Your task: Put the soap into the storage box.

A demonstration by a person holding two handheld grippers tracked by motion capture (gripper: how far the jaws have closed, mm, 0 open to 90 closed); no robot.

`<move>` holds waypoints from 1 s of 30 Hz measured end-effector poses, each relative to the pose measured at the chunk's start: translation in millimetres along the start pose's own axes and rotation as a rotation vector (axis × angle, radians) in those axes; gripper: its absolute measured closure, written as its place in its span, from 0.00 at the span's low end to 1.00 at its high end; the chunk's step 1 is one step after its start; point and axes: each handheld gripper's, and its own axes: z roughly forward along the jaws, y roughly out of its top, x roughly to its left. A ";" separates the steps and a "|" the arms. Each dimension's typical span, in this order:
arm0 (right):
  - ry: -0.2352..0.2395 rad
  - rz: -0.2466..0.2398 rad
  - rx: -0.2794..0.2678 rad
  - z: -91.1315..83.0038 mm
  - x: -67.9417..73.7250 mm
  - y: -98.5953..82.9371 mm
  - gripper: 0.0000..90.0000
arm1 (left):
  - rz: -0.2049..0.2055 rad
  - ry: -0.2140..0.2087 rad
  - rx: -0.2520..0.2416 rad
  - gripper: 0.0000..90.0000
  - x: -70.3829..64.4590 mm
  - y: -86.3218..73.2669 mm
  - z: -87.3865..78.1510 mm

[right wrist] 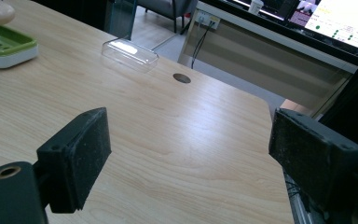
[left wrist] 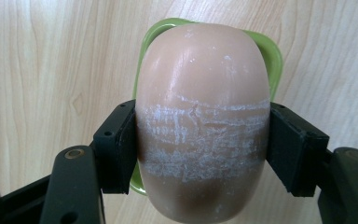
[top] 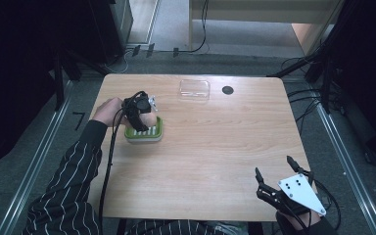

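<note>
Two jaws of the left gripper [left wrist: 200, 154] pinch the soap bar [left wrist: 203, 126] across its short axis, directly above the green dish [top: 144, 131] (right gripper [top: 278, 177] spread, well apart).

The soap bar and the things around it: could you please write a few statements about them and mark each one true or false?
1. The left tongs are shut on the soap bar. True: both pads press its sides.
2. The soap bar is over the green soap dish. True.
3. The right tongs hold the clear plastic lid. False: they are open near the table's near right corner, holding nothing.
4. The clear plastic lid sits on the soap dish. False: it lies apart, near the table's far edge.
5. A dark round spot is on the wooden table beside the lid. True.
</note>
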 end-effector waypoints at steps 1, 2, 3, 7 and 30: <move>0.000 -0.001 0.000 0.0 0.0 0.1 0.15 | 0.005 -0.015 -0.003 0.37 0.1 -0.6 1.5; 0.000 -0.003 0.001 0.3 0.2 0.2 0.15 | 0.015 -0.015 0.004 0.37 0.0 -0.7 3.3; 0.000 -0.001 0.003 0.2 0.7 0.2 0.15 | 0.028 -0.012 0.020 0.37 -0.3 -0.5 4.7; -0.001 -0.002 0.004 0.2 0.7 0.1 0.15 | 0.037 -0.014 0.030 0.37 1.7 -3.0 11.7; -0.010 0.002 0.006 -1.7 -0.2 -0.8 0.15 | 0.058 -0.023 0.020 0.37 7.4 -6.6 30.8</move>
